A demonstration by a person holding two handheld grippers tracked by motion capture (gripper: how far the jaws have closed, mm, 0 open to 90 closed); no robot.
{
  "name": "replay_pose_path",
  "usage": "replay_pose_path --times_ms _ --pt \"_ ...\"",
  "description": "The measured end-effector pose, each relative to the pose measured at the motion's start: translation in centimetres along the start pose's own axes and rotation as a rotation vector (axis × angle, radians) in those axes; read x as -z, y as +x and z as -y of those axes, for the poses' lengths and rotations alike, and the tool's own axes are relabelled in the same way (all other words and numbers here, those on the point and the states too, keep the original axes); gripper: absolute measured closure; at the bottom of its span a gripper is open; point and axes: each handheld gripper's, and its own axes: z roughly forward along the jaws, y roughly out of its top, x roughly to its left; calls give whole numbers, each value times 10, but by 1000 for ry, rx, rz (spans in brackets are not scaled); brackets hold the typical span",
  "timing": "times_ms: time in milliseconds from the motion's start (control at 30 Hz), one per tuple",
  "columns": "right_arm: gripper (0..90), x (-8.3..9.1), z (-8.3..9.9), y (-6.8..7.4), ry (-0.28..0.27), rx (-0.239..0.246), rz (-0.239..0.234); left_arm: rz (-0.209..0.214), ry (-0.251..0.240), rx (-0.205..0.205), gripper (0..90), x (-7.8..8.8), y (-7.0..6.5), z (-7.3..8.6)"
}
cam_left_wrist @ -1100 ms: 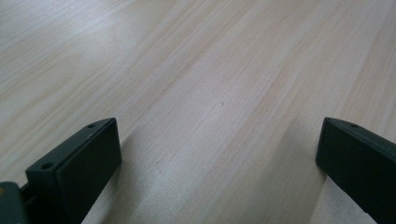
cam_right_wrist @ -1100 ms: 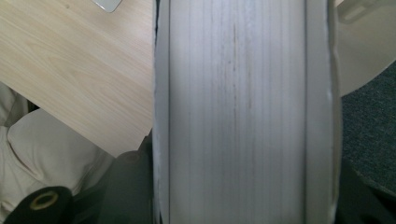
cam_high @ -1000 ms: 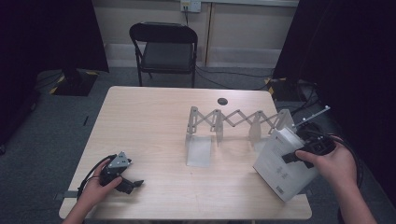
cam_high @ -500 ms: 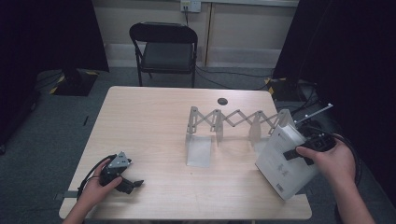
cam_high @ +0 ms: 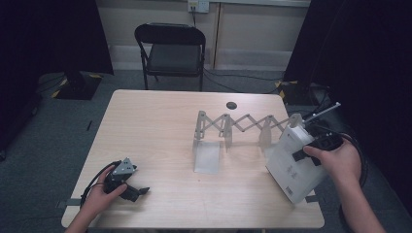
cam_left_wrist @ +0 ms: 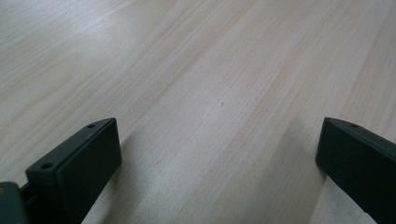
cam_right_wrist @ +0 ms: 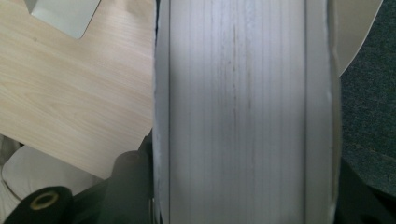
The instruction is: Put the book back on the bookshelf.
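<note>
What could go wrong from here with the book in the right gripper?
1. The white book is held tilted at the table's right edge, partly overhanging; a slip could drop it to the floor.
2. It sits close to the expanding metal rack; swinging it in could knock the rack.
3. The right gripper grips near one end, so the book may pivot.

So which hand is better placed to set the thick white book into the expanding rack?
Right: its tool already grips the thick white book beside the expanding metal rack. The left tool rests open, far off.
</note>
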Motion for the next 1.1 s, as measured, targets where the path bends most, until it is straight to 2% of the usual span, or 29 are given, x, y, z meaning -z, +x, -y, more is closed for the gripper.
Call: replay_pose_path --times_ms 333,400,800,1100 --pt "529 -5 -8 -3 3 -25 24 0 -1 1 0 0 0 0" --pt "529 -4 -10 -5 -8 -52 25 1 -3 1 0 0 0 0" --pt "529 -4 -15 -12 -23 -105 38 1 -1 2 0 0 0 0" --pt "529 -6 -20 -15 -18 -124 51 3 1 -1 0 0 0 0"
